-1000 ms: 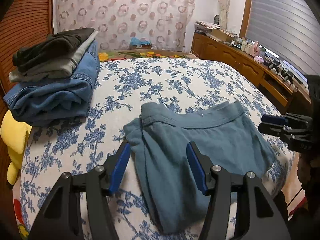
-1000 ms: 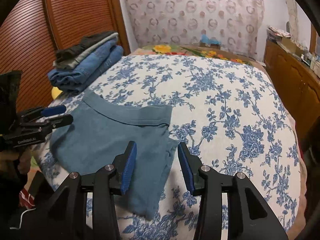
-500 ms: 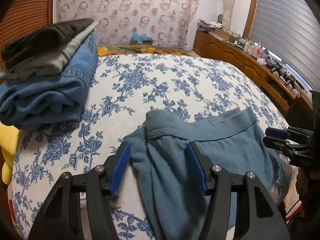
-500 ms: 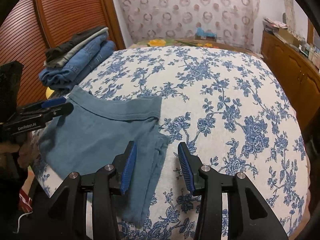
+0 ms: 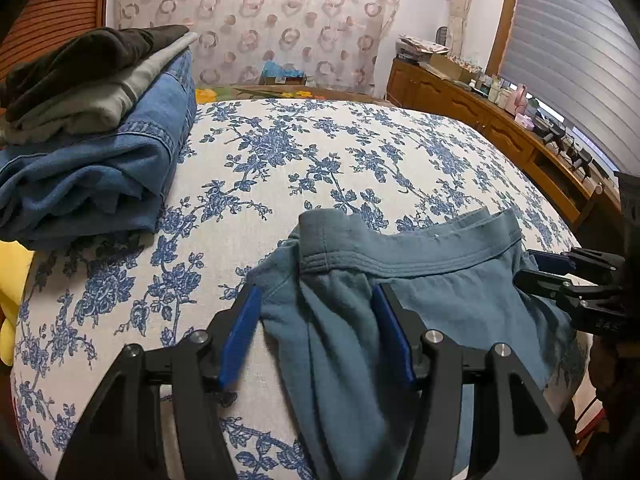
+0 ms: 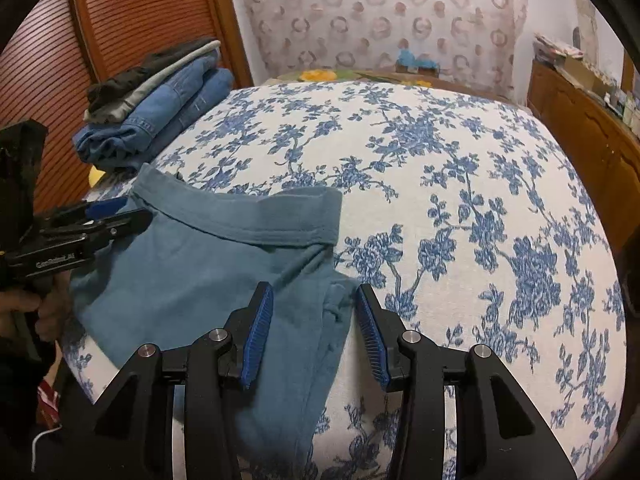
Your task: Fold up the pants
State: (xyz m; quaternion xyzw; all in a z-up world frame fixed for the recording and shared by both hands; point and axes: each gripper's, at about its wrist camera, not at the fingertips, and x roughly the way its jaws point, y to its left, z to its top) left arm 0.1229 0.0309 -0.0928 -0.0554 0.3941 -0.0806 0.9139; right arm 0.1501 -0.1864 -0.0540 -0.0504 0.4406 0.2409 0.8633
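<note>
In the left wrist view the teal pants (image 5: 400, 300) lie flat at the near edge of the bed (image 5: 320, 168), waistband turned away from the camera and the legs running down out of sight below the frame. The step in hand looks like the approach for a first pinch. The left gripper (image 5: 316, 332) hangs over the rumpled left side of the garment just below the waistband, jaws spread wide, with a ridge of cloth lying between the blue pads (image 5: 240, 336) but not pressed by them — it grips nothing. The next move, I judge, calls for a short drop and a firm close on that side edge, catching every layer. A stack of folded clothes (image 5: 92, 140) sits well apart at the far left. In the right wrist view the same pants (image 6: 200, 280) spread leftward from the right gripper (image 6: 314, 328), whose jaws stand moderately apart astride the garment's right-hand edge, where the fabric bunches slightly — again the pads clamp nothing. Both sides want pinching at matching points so the fold comes up even; a thin edge may slip if only the top layer is caught.
</note>
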